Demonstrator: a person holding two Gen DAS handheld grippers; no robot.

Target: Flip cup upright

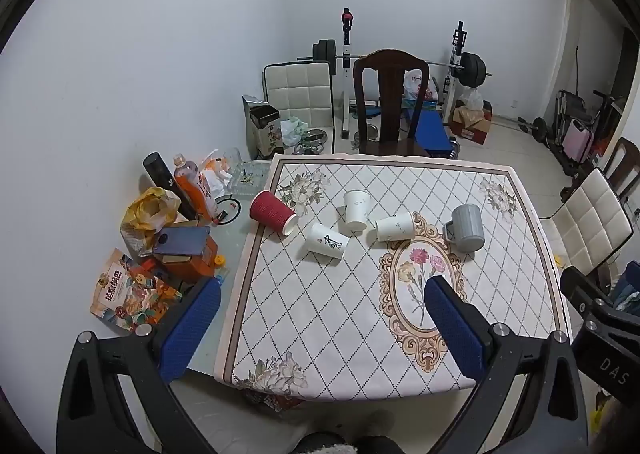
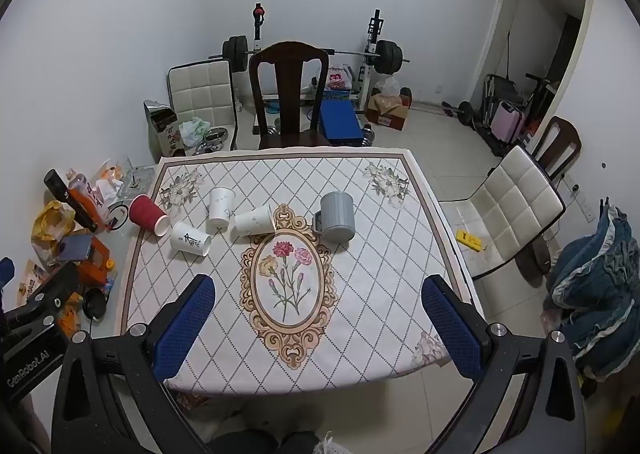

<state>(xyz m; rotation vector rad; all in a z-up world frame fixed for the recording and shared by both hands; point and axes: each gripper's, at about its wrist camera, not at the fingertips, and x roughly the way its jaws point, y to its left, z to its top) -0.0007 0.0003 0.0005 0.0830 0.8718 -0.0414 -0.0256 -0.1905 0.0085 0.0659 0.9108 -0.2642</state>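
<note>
both your grippers hang above the near edge of the table [image 2: 420, 189], which carries a diamond-patterned cloth with an oval flower medallion [image 2: 286, 278] at its centre. your left gripper [image 1: 320, 326] has its blue-padded fingers [image 1: 192, 330] spread wide with nothing between them; your right gripper [image 2: 320, 326] is likewise spread wide and holds nothing. neither touches a cup.

five cups sit in a loose row across the far half of the cloth. at the left end, the red ribbed cup [image 1: 273, 216] lies on its side at the cloth's left border, mouth facing you and to the right. just beside it, the white cup with dark lettering [image 1: 326, 245] lies on its side. behind and to the right, a white cup [image 1: 356, 209] stands mouth-down. next to that one, another white cup [image 1: 394, 226] lies on its side at the medallion's upper left rim; the two appear close, though contact cannot be judged. at the right end, well apart from the whites, the grey mug [image 2: 335, 215] stands mouth-down with its handle to the left.

off the cloth's left side lies clutter: an orange bottle [image 1: 192, 183], a yellow bag [image 1: 150, 209], a phone [image 1: 182, 240] resting on an orange box, and a printed snack packet [image 1: 128, 292]. beyond the far edge stands a dark wooden chair [image 2: 288, 89], with a barbell rack [image 2: 372, 49] against the wall; a white padded chair [image 2: 516, 209] stands to the right.
</note>
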